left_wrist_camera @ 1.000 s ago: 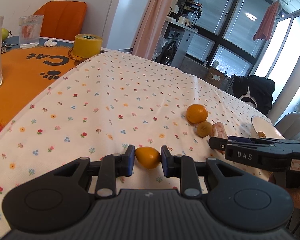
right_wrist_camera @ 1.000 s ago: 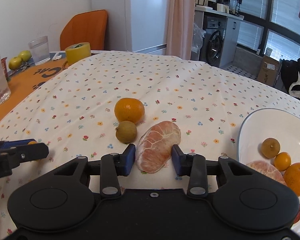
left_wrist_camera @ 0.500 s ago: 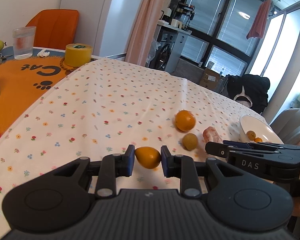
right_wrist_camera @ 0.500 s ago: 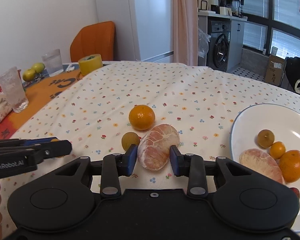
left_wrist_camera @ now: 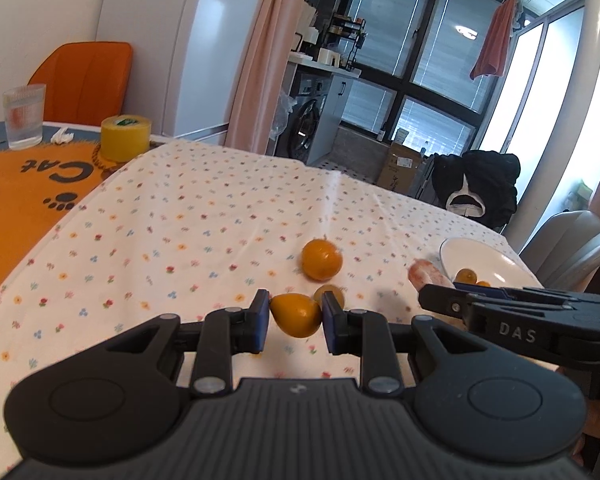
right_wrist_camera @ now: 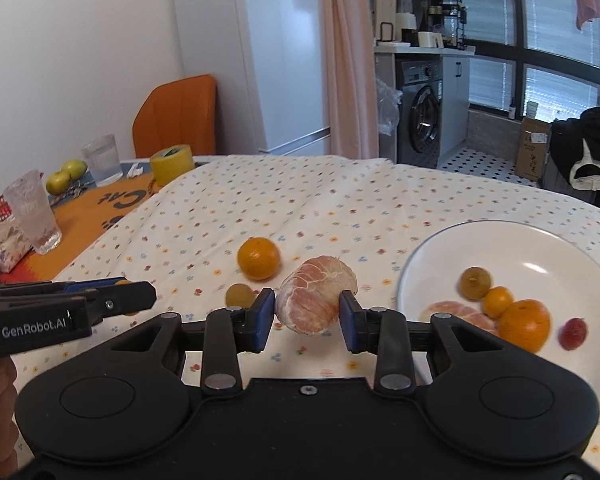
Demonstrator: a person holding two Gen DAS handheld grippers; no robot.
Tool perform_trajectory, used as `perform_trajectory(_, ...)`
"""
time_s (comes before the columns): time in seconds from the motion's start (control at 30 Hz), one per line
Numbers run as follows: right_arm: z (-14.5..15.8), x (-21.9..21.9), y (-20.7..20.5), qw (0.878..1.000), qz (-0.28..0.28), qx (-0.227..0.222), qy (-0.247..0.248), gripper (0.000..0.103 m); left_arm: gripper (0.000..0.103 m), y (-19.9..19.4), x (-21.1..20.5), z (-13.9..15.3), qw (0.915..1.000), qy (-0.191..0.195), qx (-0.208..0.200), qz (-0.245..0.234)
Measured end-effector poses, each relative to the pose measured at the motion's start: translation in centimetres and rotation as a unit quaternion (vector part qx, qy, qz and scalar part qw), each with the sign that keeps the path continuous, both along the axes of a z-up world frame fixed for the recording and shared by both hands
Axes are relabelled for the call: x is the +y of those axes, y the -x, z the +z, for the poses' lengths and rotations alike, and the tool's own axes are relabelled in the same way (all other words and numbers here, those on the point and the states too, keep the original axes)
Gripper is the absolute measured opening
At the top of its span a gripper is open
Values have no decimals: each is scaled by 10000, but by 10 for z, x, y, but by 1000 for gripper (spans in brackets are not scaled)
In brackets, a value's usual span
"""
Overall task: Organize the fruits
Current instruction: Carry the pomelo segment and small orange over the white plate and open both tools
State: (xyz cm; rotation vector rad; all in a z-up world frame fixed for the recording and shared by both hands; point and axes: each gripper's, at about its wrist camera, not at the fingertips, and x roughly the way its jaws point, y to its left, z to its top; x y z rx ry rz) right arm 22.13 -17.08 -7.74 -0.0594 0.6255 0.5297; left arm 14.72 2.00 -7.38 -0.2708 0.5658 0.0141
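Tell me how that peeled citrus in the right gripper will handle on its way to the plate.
The peeled citrus has no rind, only pale membrane, so it is probably soft and easily bruised or split under hard squeezing. The right gripper holds it only at its sides, so it might slip. Its rounded shape could roll once set on the white plate.

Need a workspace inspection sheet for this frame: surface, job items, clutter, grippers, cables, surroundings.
Surface: floral tablecloth; orange cat mat at its left.
Job's things: white plate holds several fruits, among them a peeled citrus and an orange; loose orange and small brownish fruit lie on the cloth.
Clutter: yellow tape roll, two glasses, green apples on the mat.
Grippers: left gripper shut on a small yellow fruit; right gripper shut on a peeled pomelo piece.
Cables: nothing seen.
Surroundings: orange chair, washing machine, curtain.
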Motion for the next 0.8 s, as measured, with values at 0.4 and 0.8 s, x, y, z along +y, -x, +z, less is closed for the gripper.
perform_trajectory(0.4,8,-50,-4,9989,-436,-147,-128,33,26,-16,-31,17,9993,-148,-194,-268)
perform_trajectory(0.8,3,-101,-10,9951,-938,-167,-250,32,26,-34,-67,27,9972,-309,-312,-603)
